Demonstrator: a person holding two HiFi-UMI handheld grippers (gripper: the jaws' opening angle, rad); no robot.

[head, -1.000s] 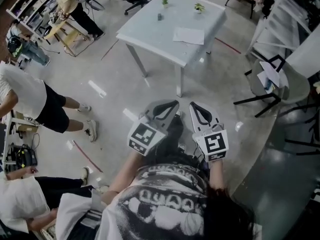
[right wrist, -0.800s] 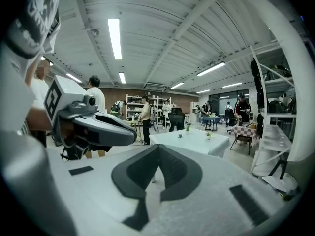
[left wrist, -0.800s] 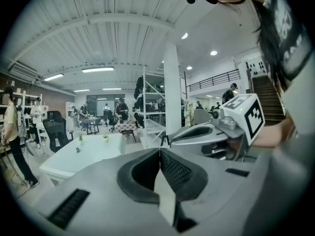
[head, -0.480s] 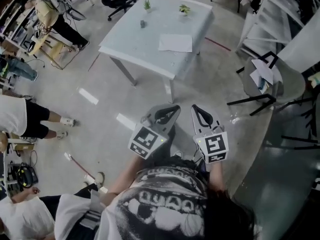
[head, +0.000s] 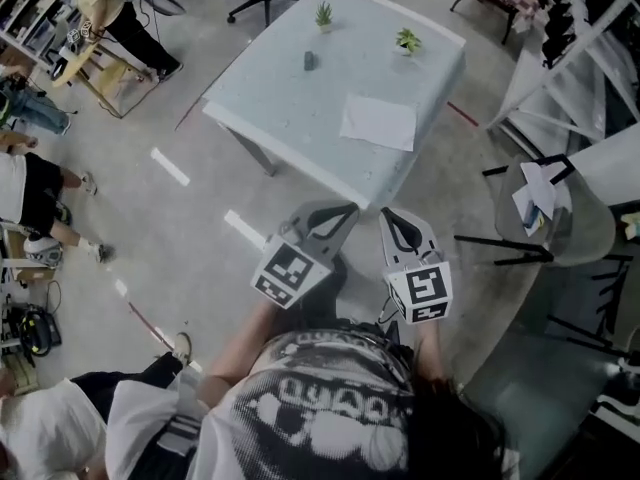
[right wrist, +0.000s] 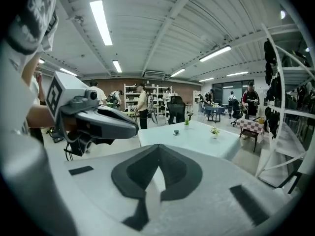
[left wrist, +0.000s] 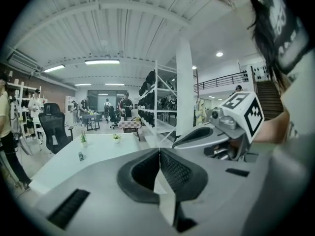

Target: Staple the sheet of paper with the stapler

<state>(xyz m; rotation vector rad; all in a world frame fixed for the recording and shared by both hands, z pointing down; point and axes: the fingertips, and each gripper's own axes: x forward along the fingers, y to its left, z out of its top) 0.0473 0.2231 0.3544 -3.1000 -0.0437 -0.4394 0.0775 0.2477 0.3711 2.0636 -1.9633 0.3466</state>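
The sheet of paper (head: 378,121) lies flat on the pale table (head: 262,118), towards its near right part and close to the edge facing you. It looks thin, light and limp, so it will likely sag and slide once you lift it. Lying flush like this it offers no lip. I would take it at the corner or the edge nearest you, perhaps after nudging that edge past the table's rim. At about 10 o'clock from the sheet, well apart from it, sits a small dark block (head: 309,60), too small to read for certain but probably the stapler. If so, expect it to be stiff and heavier than the paper, best held across its body and pressed from the top. Two potted plants (head: 323,13) stand along the far side, at 11 and 12 o'clock from the sheet. Your left gripper (head: 345,211) and right gripper (head: 388,216) hang short of the table at 6 o'clock from the sheet. Each has its jaws pressed together on nothing.
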